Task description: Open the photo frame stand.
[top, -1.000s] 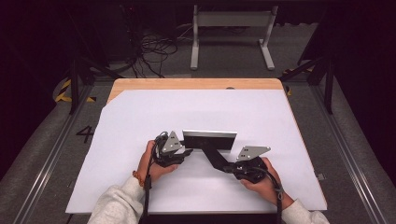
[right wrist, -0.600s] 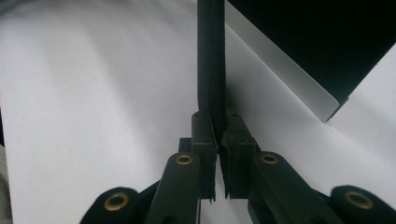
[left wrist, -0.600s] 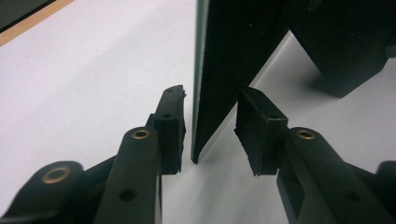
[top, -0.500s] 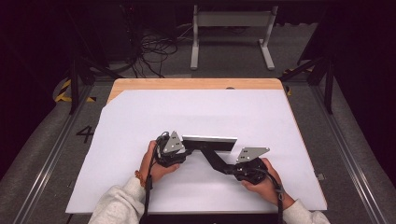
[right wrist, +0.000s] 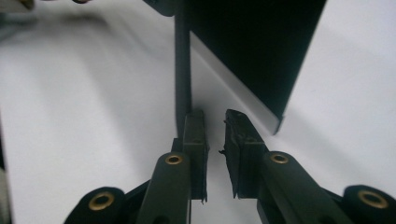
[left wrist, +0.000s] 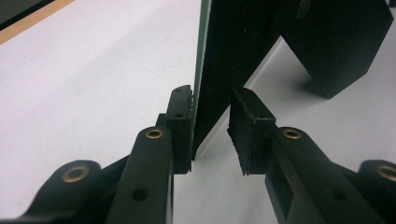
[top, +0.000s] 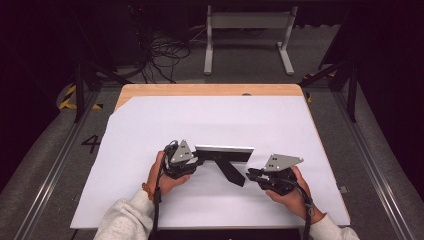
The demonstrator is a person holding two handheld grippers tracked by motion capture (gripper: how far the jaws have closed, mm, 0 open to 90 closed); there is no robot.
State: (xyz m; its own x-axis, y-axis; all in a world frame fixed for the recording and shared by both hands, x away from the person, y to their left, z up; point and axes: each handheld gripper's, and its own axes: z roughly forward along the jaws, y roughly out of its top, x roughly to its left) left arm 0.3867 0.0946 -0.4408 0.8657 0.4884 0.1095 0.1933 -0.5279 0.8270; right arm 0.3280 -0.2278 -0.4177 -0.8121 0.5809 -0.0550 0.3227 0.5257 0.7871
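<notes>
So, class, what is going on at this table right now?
A person works a gripper in each hand at a small picture frame standing on the white table. The left gripper straddles the frame's left end; its jaws have just been closing, and one pad is not pressing yet. The right gripper sits open by the tip of the back stand.

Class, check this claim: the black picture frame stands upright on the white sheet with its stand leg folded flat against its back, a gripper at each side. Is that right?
Not quite. In the high view the picture frame does stand on the white sheet, between the left gripper and right gripper, but its stand leg is swung out toward the person, not folded flat.
</notes>
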